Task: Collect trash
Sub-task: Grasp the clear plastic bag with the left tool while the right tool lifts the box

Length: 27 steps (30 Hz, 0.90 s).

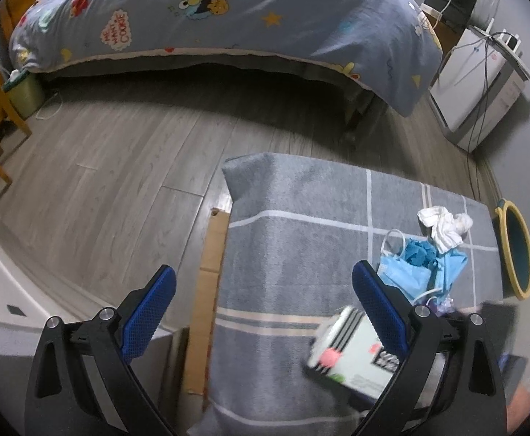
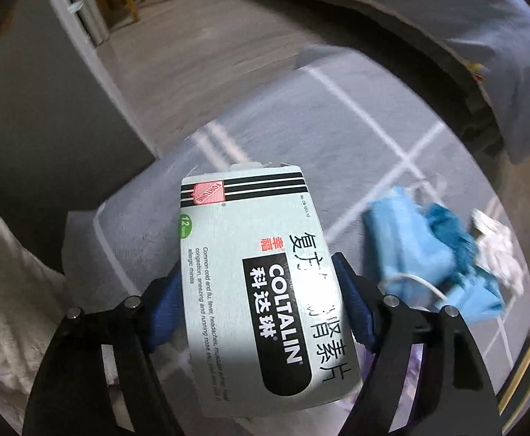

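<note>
One medicine box [image 2: 261, 290] clamped between right claw [image 2: 257, 301] pads, above rug [image 2: 301, 127]

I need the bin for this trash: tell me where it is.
In the left wrist view, the round yellow-rimmed bin sits at the far right, just off the grey rug's edge, beside the white tissue and blue masks.

Bare rug [image 1: 294, 239] lies open ahead; masks [image 1: 421, 272] crowd its right side.
</note>
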Available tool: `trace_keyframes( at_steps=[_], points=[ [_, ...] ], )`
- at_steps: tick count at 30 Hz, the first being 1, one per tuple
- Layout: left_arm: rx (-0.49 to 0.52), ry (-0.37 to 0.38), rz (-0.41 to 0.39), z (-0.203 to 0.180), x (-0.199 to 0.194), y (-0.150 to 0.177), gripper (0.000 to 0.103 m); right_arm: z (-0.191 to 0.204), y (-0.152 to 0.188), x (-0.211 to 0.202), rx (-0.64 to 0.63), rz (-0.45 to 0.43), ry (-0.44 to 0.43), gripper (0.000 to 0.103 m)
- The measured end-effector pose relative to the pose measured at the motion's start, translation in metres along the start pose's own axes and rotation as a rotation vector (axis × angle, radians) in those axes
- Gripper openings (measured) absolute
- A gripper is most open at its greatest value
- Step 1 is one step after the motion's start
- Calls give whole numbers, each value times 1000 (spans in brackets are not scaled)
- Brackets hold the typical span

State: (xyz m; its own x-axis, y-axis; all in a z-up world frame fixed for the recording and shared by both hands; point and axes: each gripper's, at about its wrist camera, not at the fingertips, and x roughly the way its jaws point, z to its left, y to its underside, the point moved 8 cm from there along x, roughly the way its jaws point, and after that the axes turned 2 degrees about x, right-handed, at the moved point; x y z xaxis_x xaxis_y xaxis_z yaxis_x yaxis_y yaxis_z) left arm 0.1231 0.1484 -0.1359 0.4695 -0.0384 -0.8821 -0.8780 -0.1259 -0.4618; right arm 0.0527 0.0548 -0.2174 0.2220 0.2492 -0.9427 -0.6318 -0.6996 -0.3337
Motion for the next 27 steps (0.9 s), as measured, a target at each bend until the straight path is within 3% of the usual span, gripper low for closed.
trace_keyframes(
  at_steps=[5,14,19,24,27],
  points=[
    [7,9,2,-10,1,-1,96,-44,10,-39,113,-40,53,75],
    [122,54,57,-68,17,15,96,-162,50,-103,484,-103,148,75],
    [289,70,118,-120,31,47,96,-202,74,-124,634,-131,167,75],
    [378,249,173,-183,30,88,96,-214,84,-143,674,-175,166,75],
    [442,289,203,-213,34,118,96,-216,91,-145,681,-176,171,75]
  ],
)
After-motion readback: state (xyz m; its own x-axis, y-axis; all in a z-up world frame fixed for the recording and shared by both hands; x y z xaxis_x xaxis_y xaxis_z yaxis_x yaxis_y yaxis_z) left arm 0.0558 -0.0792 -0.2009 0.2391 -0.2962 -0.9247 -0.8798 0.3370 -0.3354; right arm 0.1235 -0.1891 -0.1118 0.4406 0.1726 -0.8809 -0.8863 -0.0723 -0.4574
